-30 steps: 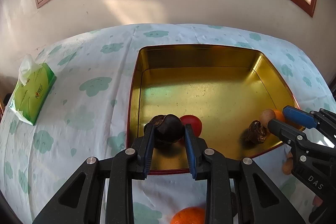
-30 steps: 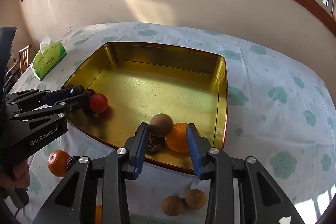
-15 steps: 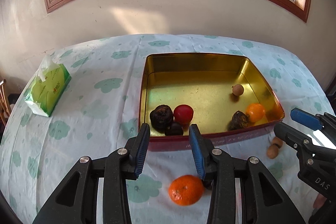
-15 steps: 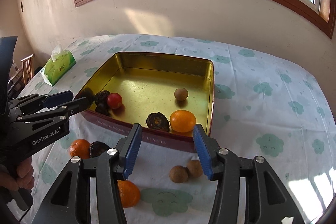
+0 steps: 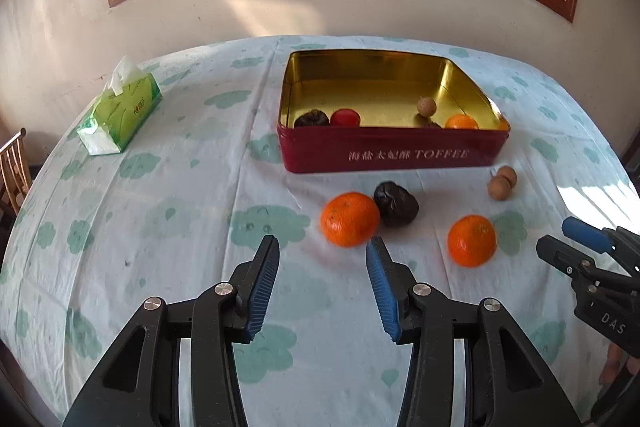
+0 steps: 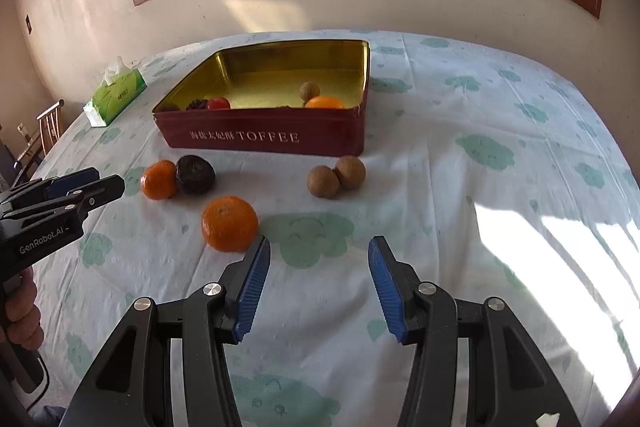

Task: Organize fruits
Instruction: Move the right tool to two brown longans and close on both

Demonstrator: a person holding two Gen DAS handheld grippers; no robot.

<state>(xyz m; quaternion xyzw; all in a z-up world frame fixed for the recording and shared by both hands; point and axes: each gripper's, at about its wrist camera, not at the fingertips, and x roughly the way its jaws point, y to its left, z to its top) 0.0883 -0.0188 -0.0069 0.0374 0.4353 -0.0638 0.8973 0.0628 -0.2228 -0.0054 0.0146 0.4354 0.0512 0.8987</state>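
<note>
A red toffee tin [image 5: 394,155] with a gold inside stands on the table; it also shows in the right wrist view [image 6: 272,137]. Inside lie a dark fruit [image 5: 313,118], a red fruit [image 5: 345,117], a brown longan [image 5: 426,105] and an orange [image 5: 462,122]. On the cloth in front lie two oranges [image 5: 350,219] [image 5: 472,240], a dark wrinkled fruit [image 5: 396,203] and two longans [image 5: 502,183]. My left gripper [image 5: 322,267] is open and empty, just short of the left orange. My right gripper [image 6: 318,273] is open and empty, beside an orange [image 6: 229,223].
A green tissue pack [image 5: 122,111] lies at the far left of the table. A white cloth with green clouds [image 5: 160,211] covers the table. A wall and window stand behind. A wooden chair [image 5: 12,167] is past the left edge.
Both grippers have let go of their fruits in the tin, opened wider and pulled back toward the table's near side. The loose fruits on the cloth have come into view.
</note>
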